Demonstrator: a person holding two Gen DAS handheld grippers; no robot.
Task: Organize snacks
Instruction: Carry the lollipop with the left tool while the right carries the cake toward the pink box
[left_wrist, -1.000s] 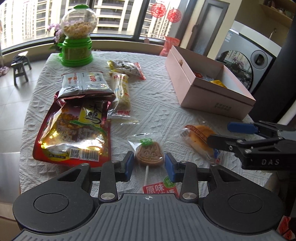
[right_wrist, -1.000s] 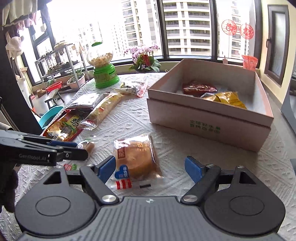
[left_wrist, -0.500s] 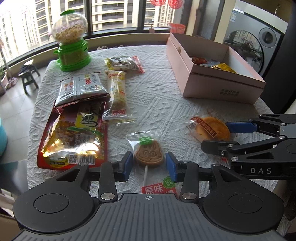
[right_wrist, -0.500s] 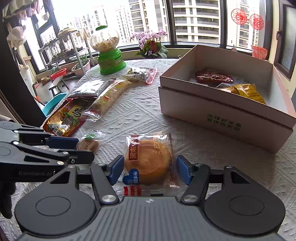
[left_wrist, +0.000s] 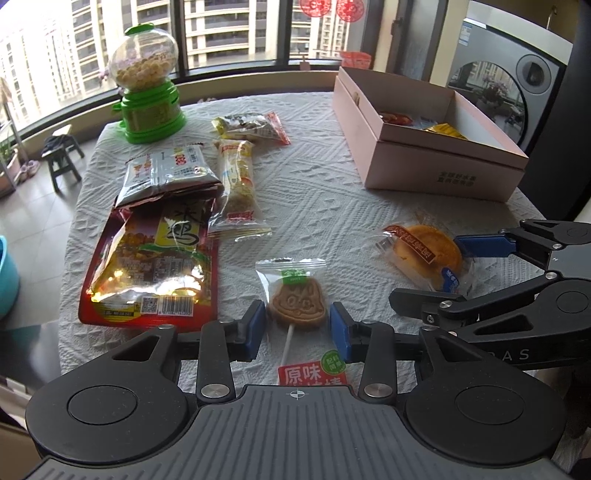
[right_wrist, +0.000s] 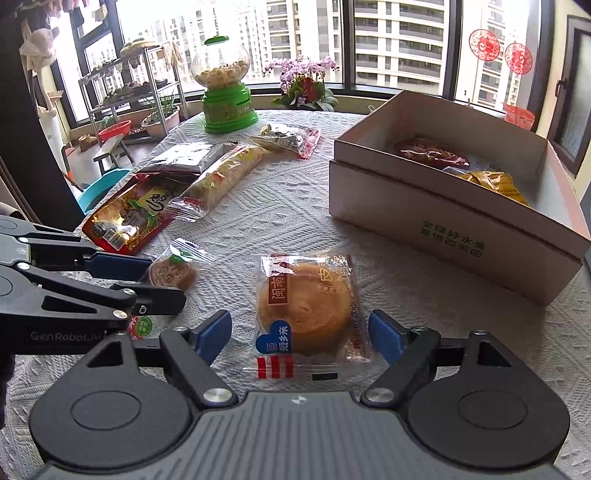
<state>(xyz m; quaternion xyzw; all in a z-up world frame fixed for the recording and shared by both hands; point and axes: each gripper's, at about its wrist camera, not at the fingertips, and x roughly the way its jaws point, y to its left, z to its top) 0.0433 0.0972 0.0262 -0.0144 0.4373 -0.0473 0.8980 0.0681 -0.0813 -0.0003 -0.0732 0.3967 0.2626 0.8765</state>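
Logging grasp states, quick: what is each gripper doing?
Left gripper: open, straddling the wrapped brown lollipop.
Right gripper: open, straddling the wrapped round golden pastry.

tablecloth (left_wrist: 317, 206): embossed, matt | pastry wrapper (right_wrist: 306, 310): glossy clear plastic

Wrapped round pastry (right_wrist: 304, 308) flat on tablecloth, wrapped lollipop (left_wrist: 297, 303) beside, pink box (left_wrist: 439, 158) open

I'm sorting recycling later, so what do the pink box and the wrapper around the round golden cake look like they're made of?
Pink rectangular box: looks like matte cardboard, with straight folded edges and printed green lettering. Round golden cake's wrapper: apparently thin clear plastic film, glossy, with crimped ends and the cake visible through it.
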